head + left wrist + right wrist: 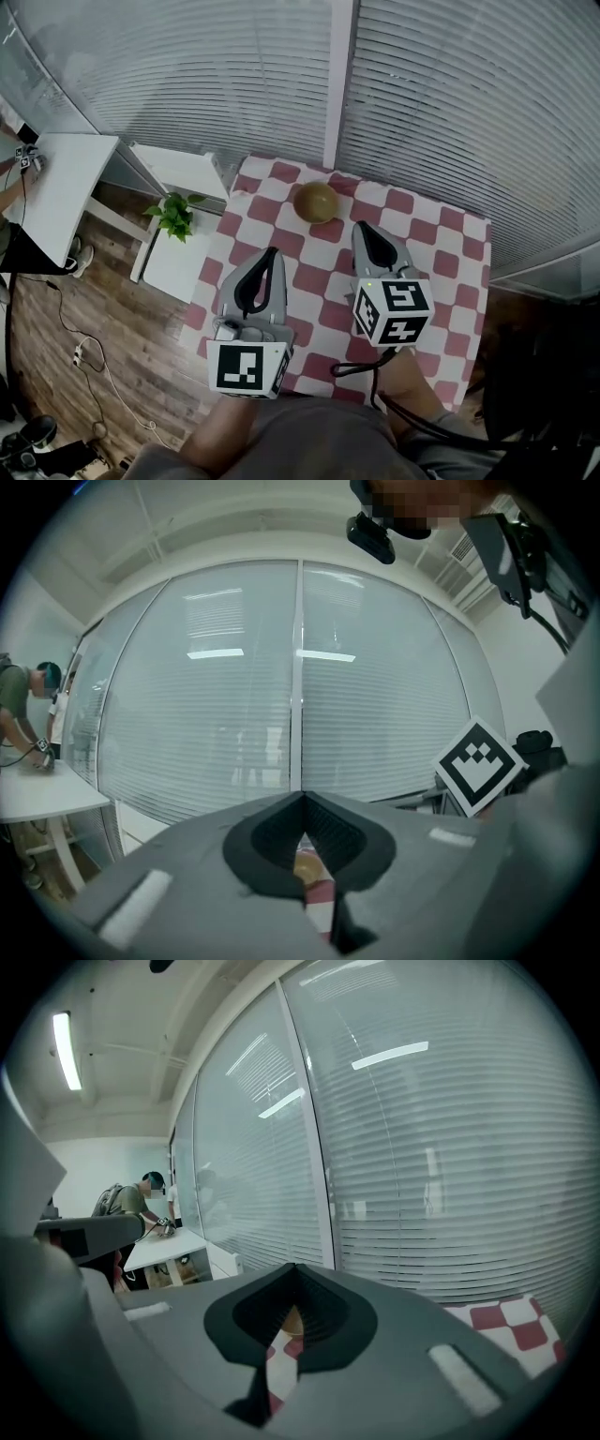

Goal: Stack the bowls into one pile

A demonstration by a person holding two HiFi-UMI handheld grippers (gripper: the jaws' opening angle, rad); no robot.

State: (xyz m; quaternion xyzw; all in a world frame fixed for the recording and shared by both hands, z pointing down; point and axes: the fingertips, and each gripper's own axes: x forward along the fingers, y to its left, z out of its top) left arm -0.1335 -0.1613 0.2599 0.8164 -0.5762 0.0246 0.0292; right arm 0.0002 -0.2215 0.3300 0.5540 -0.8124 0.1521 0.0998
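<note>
A golden-brown bowl [317, 202], possibly more than one nested, sits at the far middle of the red-and-white checked table [441, 253]. My left gripper [273, 251] hovers over the table's left part, nearer to me than the bowl, shut and empty. To the right of the bowl and just short of it, my right gripper [359, 226] is also shut with nothing in it. In the left gripper view the jaws [303, 797] meet at the tip, and a sliver of the bowl [305, 862] shows through the hollow behind them. The right gripper view shows closed jaws [293, 1267] and a slice of bowl [292, 1319].
Window blinds [450, 103] rise right behind the table's far edge. A low white side table with a potted plant [173, 216] stands off the table's left side, beside a white desk [61, 183]. A person [19, 714] works at that desk. The floor is wood.
</note>
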